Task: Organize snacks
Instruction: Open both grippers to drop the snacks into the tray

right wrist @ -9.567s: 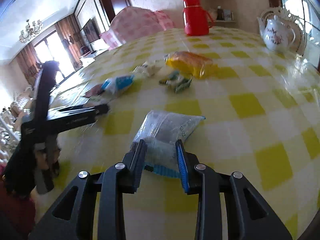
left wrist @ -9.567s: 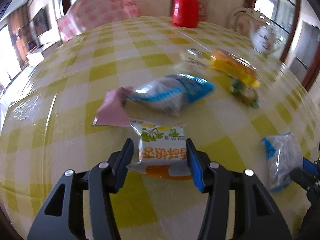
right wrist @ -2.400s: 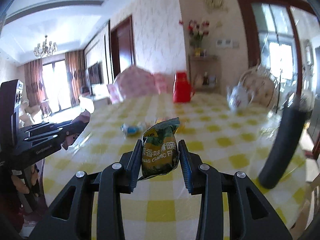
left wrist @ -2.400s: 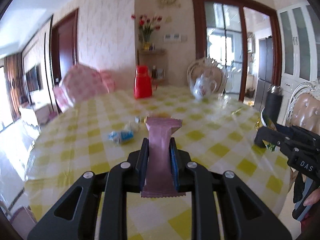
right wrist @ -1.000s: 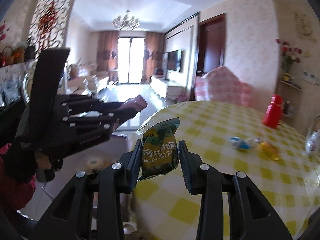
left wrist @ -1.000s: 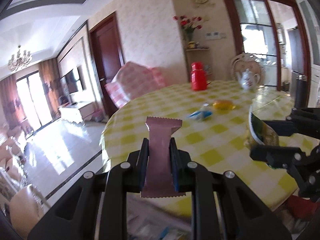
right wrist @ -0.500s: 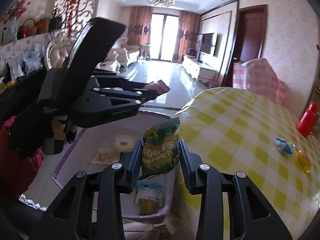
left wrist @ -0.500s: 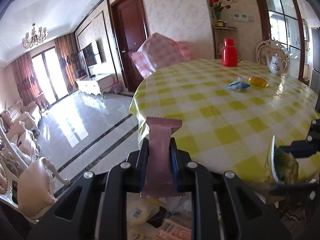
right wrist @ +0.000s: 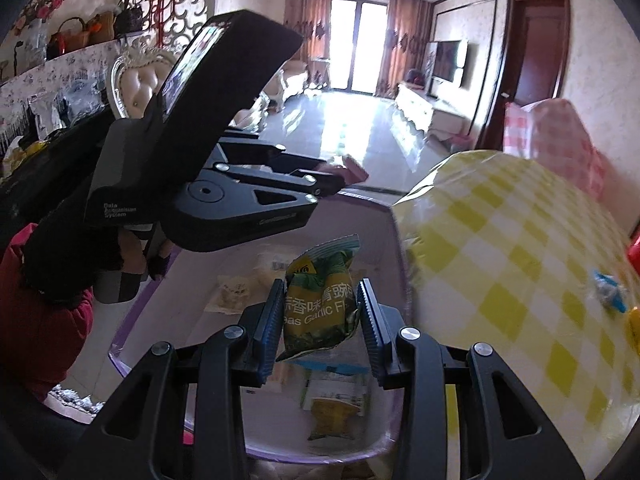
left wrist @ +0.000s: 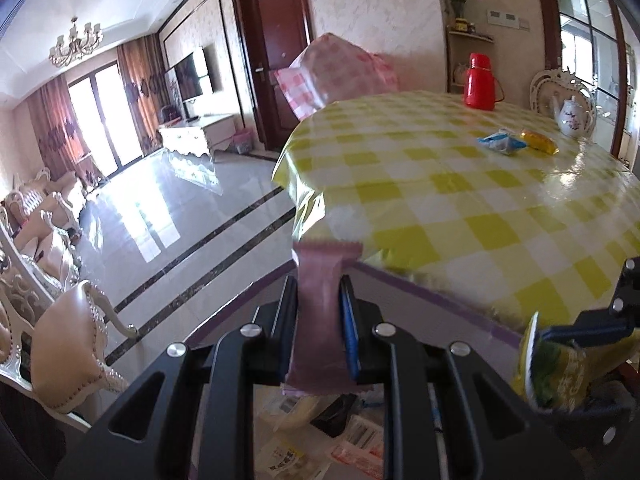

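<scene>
My left gripper (left wrist: 320, 300) is shut on a pink snack bar (left wrist: 322, 312) and holds it over a purple-rimmed bin (left wrist: 432, 296) beside the table. My right gripper (right wrist: 320, 312) has its jaws parted around a green garlic-pea packet (right wrist: 320, 300), which hangs tilted between the pads above the same bin (right wrist: 384, 216). The packet also shows at the lower right of the left wrist view (left wrist: 556, 372). Several snack packets (right wrist: 332, 412) lie in the bin. The left gripper body (right wrist: 240, 200) fills the left of the right wrist view.
The yellow checked table (left wrist: 460, 184) holds a blue snack packet (left wrist: 502, 142), an orange packet (left wrist: 538, 140), a red thermos (left wrist: 480, 76) and a white teapot (left wrist: 572, 116). A padded chair (left wrist: 68, 344) stands at the left.
Both grippers have swung from the table and lowered over the bin. The right jaws have widened around the green packet, which now tilts loose between them.
</scene>
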Available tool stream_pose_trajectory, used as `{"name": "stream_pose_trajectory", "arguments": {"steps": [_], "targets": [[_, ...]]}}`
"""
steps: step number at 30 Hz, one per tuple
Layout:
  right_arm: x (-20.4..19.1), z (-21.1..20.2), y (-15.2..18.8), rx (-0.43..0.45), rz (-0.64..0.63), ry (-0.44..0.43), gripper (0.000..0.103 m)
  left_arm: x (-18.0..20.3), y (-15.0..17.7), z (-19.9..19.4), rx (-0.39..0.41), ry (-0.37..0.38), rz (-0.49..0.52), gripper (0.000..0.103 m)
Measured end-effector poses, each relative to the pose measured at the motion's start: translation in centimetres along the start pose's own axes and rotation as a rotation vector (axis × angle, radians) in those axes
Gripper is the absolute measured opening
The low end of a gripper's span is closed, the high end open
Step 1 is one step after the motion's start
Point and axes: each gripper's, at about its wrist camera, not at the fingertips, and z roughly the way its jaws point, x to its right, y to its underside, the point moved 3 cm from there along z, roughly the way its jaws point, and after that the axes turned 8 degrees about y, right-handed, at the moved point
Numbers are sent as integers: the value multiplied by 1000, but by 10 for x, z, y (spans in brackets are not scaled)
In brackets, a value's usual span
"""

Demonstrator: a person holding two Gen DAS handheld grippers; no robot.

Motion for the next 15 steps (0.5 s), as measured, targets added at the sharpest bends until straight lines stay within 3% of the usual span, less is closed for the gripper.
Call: {"name": "stream_pose_trajectory", "arguments": {"steps": [2, 3, 9, 13, 15], "targets": [[-2, 4, 1, -2, 0, -34, 48, -7, 3, 5, -24, -20, -18, 63], [-1, 5, 2, -7, 5, -52, 52, -9, 4, 7, -33, -28, -25, 92], [34, -5, 15, 9, 107, -16, 55, -4, 3, 10, -40, -29, -38, 94], [82, -26, 39, 28, 198, 69, 55, 28, -14, 14, -37, 38, -5, 96], [114, -37, 58, 32, 253, 139, 57, 55, -29, 19, -32, 122, 12, 98]]}}
